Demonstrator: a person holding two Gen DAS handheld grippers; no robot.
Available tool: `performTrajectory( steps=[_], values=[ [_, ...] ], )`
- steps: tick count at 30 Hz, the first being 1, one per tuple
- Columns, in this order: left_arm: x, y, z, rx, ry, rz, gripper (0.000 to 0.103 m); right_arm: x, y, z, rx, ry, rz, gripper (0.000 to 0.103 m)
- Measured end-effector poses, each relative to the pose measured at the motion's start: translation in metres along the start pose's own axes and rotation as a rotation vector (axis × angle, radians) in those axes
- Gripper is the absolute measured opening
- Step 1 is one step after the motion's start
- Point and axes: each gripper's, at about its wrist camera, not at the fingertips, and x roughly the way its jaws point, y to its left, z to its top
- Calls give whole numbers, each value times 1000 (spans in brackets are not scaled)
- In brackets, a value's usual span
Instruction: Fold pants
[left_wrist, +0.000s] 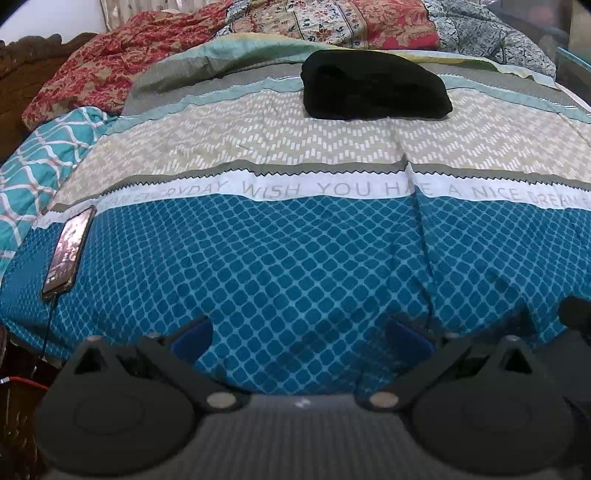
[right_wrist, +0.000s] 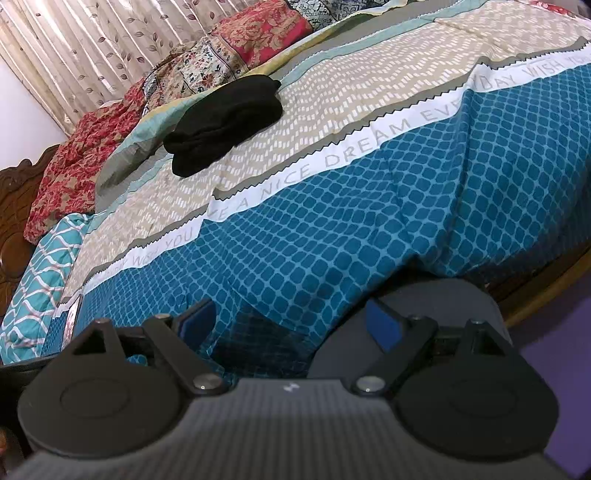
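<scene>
The black pants lie folded in a compact bundle on the far part of the bed, on the beige zigzag band of the bedspread. They also show in the right wrist view, up and to the left. My left gripper is open and empty, held low over the blue patterned part near the bed's front edge, far from the pants. My right gripper is open and empty, at the bed's front edge, also far from the pants.
A phone with a cable lies on the bedspread at the left. Crumpled red floral quilts and a teal pillow lie along the back and left. A curtain hangs behind. A wooden headboard is at left.
</scene>
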Motion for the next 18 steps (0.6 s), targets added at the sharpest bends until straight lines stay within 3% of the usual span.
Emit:
performTrajectory(
  steps=[18],
  values=[
    [5,4,-2,15,-1,40,103,1,1,-1,2,-1,-2,90]
  ],
)
